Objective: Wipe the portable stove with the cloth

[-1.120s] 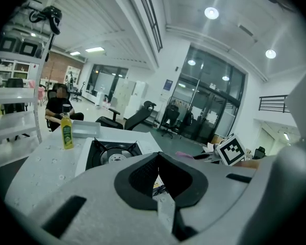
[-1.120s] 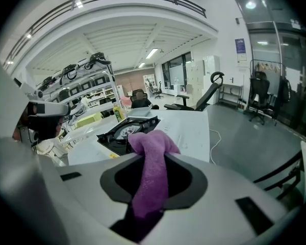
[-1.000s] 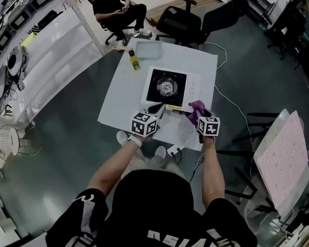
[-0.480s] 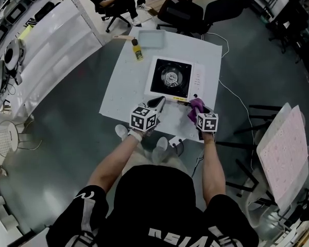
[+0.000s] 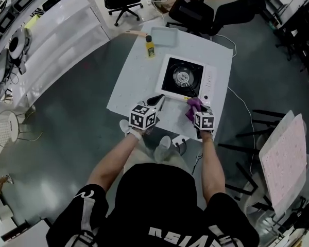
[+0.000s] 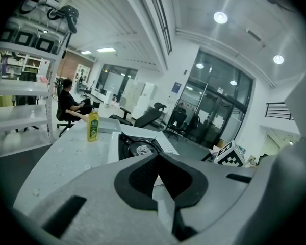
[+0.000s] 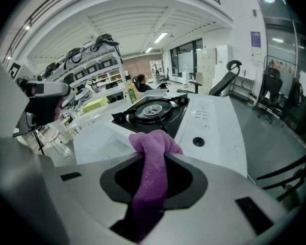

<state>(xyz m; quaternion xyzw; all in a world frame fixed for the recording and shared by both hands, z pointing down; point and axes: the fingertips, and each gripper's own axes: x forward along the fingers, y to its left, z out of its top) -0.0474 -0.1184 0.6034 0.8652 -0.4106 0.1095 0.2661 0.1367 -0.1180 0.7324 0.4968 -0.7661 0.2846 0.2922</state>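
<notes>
The portable stove (image 5: 185,78), white with a black burner, sits at the table's far right part; it also shows in the right gripper view (image 7: 154,110) and the left gripper view (image 6: 137,148). My right gripper (image 5: 196,107) is shut on a purple cloth (image 5: 193,105), just short of the stove's near right corner. In the right gripper view the cloth (image 7: 153,160) hangs bunched between the jaws of the right gripper (image 7: 155,139), above the stove's white control panel. My left gripper (image 5: 157,101) hovers by the stove's near left corner, shut with nothing held (image 6: 158,158).
A yellow bottle (image 5: 151,46) and a shallow tray (image 5: 165,36) stand at the table's far edge (image 5: 124,81). Office chairs (image 5: 193,12) and a seated person are beyond it. Shelving (image 5: 36,24) runs along the left, and a pink board (image 5: 283,158) leans at the right.
Both grippers have moved forward and a little down, closer to the stove's near edge. The cloth stays gripped in the right one.
</notes>
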